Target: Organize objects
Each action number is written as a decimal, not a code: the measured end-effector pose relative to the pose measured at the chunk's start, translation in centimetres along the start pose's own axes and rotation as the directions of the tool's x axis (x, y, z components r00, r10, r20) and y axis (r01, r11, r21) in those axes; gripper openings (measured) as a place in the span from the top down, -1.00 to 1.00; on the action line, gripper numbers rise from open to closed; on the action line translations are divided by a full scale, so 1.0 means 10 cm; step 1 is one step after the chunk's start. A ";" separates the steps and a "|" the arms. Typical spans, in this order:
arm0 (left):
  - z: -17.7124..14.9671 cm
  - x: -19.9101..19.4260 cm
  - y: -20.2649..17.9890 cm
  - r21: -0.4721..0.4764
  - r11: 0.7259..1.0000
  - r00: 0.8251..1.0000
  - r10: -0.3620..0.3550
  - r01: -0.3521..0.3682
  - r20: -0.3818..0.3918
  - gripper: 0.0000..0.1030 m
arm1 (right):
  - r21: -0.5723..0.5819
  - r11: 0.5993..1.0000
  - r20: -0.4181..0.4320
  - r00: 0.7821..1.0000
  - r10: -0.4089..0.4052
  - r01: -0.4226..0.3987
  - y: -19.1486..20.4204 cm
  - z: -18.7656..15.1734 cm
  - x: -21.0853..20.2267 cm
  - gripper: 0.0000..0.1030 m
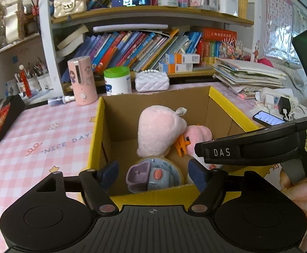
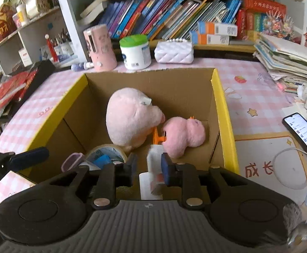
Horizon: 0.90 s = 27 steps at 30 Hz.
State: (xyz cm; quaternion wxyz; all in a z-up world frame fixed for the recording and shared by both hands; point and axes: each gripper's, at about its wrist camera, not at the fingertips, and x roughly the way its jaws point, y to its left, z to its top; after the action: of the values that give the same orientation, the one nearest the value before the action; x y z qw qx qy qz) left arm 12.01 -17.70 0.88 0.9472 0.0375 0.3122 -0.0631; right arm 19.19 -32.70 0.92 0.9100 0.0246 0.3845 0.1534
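Note:
A yellow-rimmed cardboard box point(image 1: 227, 102) point(image 2: 225, 113) sits on the pink checked table. Inside lie a pink plush toy point(image 1: 157, 130) point(image 2: 130, 116) with orange feet, a tape roll point(image 1: 174, 168) point(image 2: 107, 150) and a purple and blue gadget point(image 1: 147, 177). My left gripper point(image 1: 153, 174) is open over the box's near edge, above the gadget. My right gripper point(image 2: 148, 166) hangs over the box's near right part, its fingers apart around a white and pink box-like item point(image 2: 153, 168); whether they touch it is unclear. The right gripper's body point(image 1: 258, 147) shows in the left wrist view.
Behind the box stand a pink cylinder point(image 1: 83, 80), a green-lidded white tub point(image 1: 117, 81) and a white quilted purse point(image 1: 152, 81). A stack of papers point(image 1: 250, 73) and a lit phone point(image 2: 305, 135) lie to the right. Bookshelves fill the back.

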 end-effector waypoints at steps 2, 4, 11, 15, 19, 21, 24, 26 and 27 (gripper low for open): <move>-0.02 -0.08 0.01 -0.006 1.000 1.000 0.003 -0.003 0.012 -0.53 | 0.009 1.000 0.021 1.000 -0.010 0.010 0.03 -0.02 -0.07 0.36; -0.04 -0.15 0.03 -0.012 1.000 1.000 0.007 -0.007 0.022 -0.61 | 0.015 1.000 0.047 0.999 -0.020 0.019 0.07 -0.06 -0.16 0.29; -0.15 -0.41 0.18 -0.037 0.999 0.999 0.036 -0.035 0.041 -0.68 | 0.023 0.999 0.116 0.992 -0.046 0.043 0.32 -0.18 -0.42 0.05; -0.25 -0.56 0.28 -0.036 0.997 0.997 0.070 -0.068 0.043 -0.73 | 0.006 0.996 0.149 0.985 -0.088 0.088 0.55 -0.29 -0.53 -0.20; -0.36 -0.72 0.43 -0.046 0.995 0.995 0.093 -0.091 0.044 -0.80 | -0.026 0.991 0.168 0.978 -0.124 0.130 0.82 -0.42 -0.63 -0.40; -0.41 -0.78 0.50 -0.051 0.994 0.994 0.100 -0.098 0.034 -0.83 | -0.036 0.989 0.176 0.975 -0.133 0.141 0.96 -0.48 -0.68 -0.57; -0.49 -0.87 0.60 -0.048 0.992 0.992 0.121 -0.120 0.027 -0.85 | -0.050 0.987 0.190 0.971 -0.143 0.155 1.15 -0.58 -0.73 -0.72; -0.55 -0.92 0.66 -0.048 0.989 0.990 0.138 -0.137 0.020 -0.90 | -0.056 0.984 0.193 0.969 -0.154 0.167 1.26 -0.65 -0.76 -0.80; -0.58 -0.95 0.68 -0.046 0.988 0.989 0.146 -0.145 0.015 -0.91 | -0.059 0.983 0.189 0.969 -0.158 0.171 1.31 -0.69 -0.77 -0.80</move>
State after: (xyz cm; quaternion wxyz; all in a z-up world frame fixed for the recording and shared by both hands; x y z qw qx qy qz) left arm 2.06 -9.40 2.12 0.9527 0.0384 0.3013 0.0128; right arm 5.82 -23.01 3.49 0.9514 -0.0276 0.2937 0.0889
